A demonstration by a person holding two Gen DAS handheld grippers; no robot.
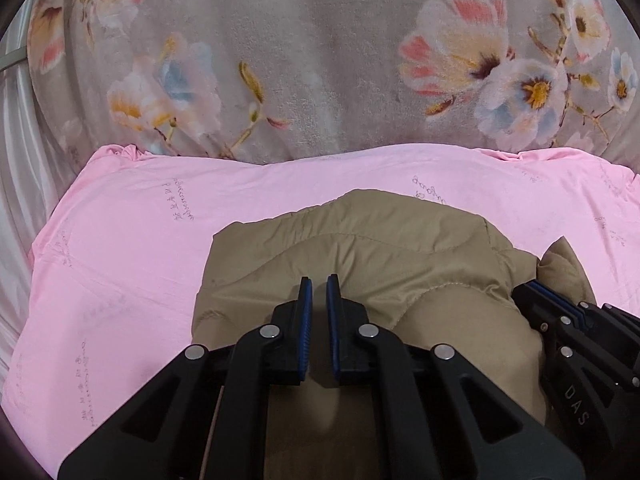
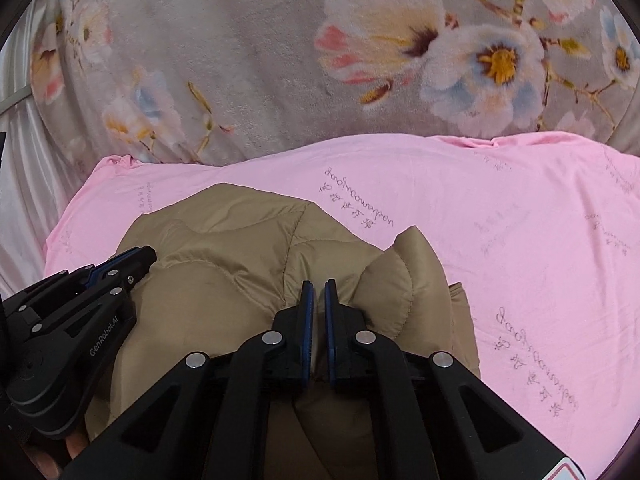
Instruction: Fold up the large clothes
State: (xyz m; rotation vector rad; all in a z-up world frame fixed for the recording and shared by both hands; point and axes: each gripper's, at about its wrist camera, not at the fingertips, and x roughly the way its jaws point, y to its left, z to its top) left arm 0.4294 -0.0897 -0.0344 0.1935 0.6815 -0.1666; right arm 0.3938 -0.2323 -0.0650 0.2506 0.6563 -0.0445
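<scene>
Both my grippers, left [image 1: 319, 286] and right [image 2: 319, 290], are nearly closed, pinching the tan quilted jacket [image 1: 360, 248] on the pink sheet [image 1: 120, 240].

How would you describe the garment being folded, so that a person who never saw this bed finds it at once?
Start at the grey floral blanket at the far side; just before it lies a pink sheet printed with faint script. On that sheet, nearest both tongs, sits the tan quilted jacket, bunched up. It is the only puffy, stitched, plain brown item there.
</scene>
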